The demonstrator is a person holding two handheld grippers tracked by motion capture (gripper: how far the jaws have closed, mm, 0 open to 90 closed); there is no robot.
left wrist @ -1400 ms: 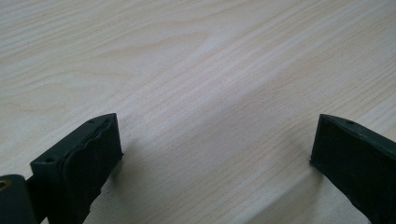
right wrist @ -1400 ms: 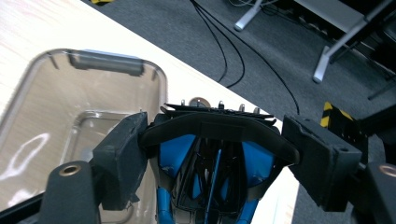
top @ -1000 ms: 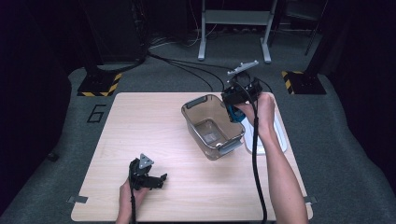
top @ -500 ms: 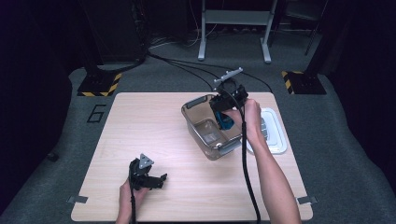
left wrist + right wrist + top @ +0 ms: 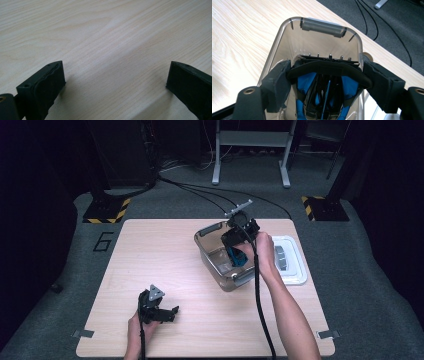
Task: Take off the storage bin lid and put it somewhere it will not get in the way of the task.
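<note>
High view, looking down on a pale wooden table (image 5: 150, 255) with grey floor around it. Near the far right of the tabletop, a clear plastic bin (image 5: 210, 251), its long axis running diagonally from far left to near right, a grey handle at each short end. Just beside the bin on its right, a white lid (image 5: 295, 270) lying flat on the table. Above the bin's open top, the right gripper (image 5: 235, 251), gripped by the right hand (image 5: 260, 251), tilted down into the bin and clamped on a black and blue item (image 5: 235, 257). Right gripper view, closer: jaws spread fairly wide and pressed against both ends of the black and blue item (image 5: 325, 82), which spans the gap crosswise, a curved black band on top, blue panels and thin black ribs below. Hard to tell exactly what kind of object. Item held inside the bin's walls, above the bin floor, with the far grey handle (image 5: 322, 26) beyond it. Near the front left of the table, the left gripper (image 5: 167, 312), resting low on the wood, pointing toward the right. Left gripper view: jaws wide apart, nothing between them, bare wood grain beneath.
</note>
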